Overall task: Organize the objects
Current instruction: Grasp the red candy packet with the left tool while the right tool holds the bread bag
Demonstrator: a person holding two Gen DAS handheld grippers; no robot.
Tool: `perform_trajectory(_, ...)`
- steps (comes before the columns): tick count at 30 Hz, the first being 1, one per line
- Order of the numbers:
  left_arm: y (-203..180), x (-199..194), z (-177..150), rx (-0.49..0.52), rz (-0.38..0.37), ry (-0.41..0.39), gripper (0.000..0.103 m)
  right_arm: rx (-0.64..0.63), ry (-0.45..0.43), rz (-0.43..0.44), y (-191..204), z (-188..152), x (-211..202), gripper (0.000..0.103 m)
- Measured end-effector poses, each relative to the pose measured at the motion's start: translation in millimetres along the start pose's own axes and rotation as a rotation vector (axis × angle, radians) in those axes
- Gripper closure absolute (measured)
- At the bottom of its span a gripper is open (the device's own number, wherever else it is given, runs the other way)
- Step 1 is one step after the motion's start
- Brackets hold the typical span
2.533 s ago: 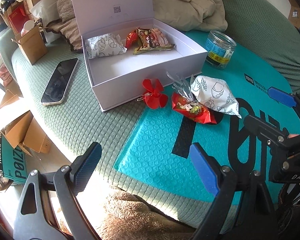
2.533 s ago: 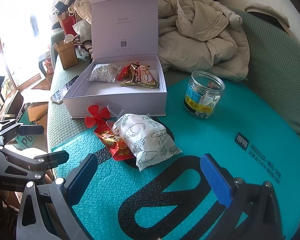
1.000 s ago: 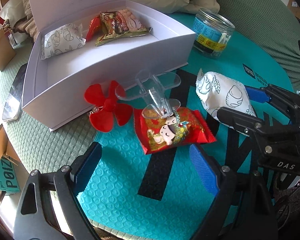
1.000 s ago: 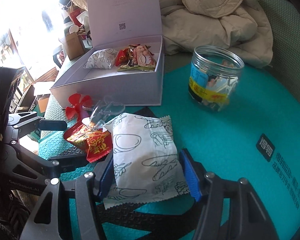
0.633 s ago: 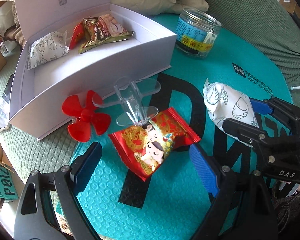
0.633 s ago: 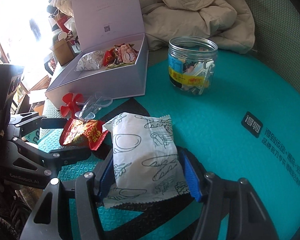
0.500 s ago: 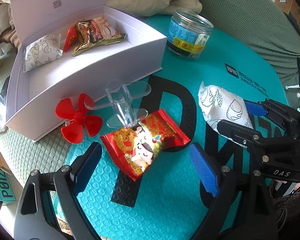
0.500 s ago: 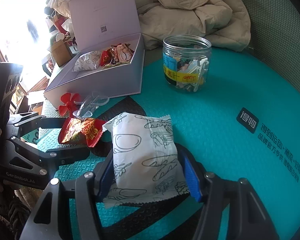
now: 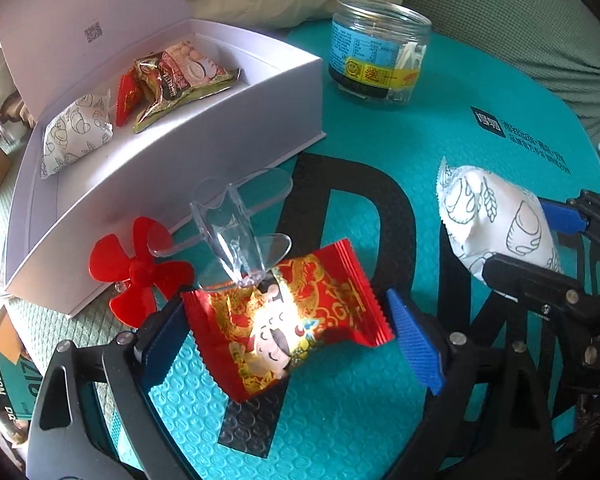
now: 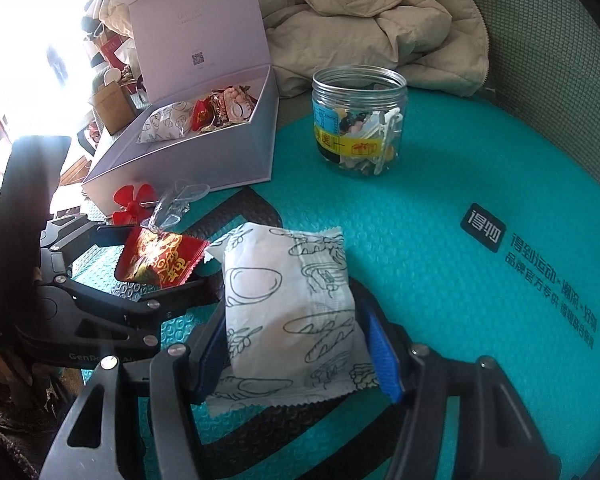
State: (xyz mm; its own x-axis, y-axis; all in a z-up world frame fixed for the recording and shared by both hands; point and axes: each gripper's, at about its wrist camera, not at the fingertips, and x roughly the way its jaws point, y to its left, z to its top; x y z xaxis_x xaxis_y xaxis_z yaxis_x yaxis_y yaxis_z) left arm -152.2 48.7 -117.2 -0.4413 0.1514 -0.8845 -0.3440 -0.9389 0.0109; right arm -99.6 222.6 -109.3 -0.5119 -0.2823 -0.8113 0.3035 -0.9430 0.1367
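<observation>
On teal mat (image 9: 440, 128), left gripper (image 9: 288, 336) is opening wide around the red packet (image 9: 292, 320), not yet pinching, so close on its middle, while right gripper (image 10: 296, 344) clamps white pouch (image 10: 292, 316) for box (image 9: 188, 160).

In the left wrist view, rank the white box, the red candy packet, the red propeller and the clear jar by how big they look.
1. White box
2. Red candy packet, though enlarged by nearness to the camera
3. Clear jar, farther away, so unsure against the packet
4. Red propeller
</observation>
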Motion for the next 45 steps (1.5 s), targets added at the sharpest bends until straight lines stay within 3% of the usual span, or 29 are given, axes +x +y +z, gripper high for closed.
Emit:
perform_trajectory(5,11,-6,-4,-0.016,-0.025,-0.016,0.029,0.011,0.002,-0.003,1,-1,-1,0.040)
perform_trajectory(11,21,-13,-9,-0.033,-0.036,-0.009,0.042,-0.009,0.011,0.017,10,-7,-5,0.040)
perform_trajectory(25,32,-48,-57,-0.083,-0.124,0.023,0.043,-0.073,0.038,0.042,42,-27,-20,0.040)
perform_trajectory(28,37,-48,-59,-0.086,-0.118,0.028,0.039,-0.106,0.039,0.027,48,-29,-20,0.036)
perform_trajectory(32,1,-48,-68,-0.060,-0.055,0.055,0.016,-0.105,0.060,0.015,49,-31,-13,0.028)
perform_trajectory(38,8,-50,-76,-0.055,-0.021,0.045,0.007,-0.130,0.069,-0.007,52,-34,-5,0.024)
perform_trajectory(45,13,-51,-81,-0.051,-0.012,0.013,0.005,-0.136,0.073,0.000,56,-39,3,0.024)
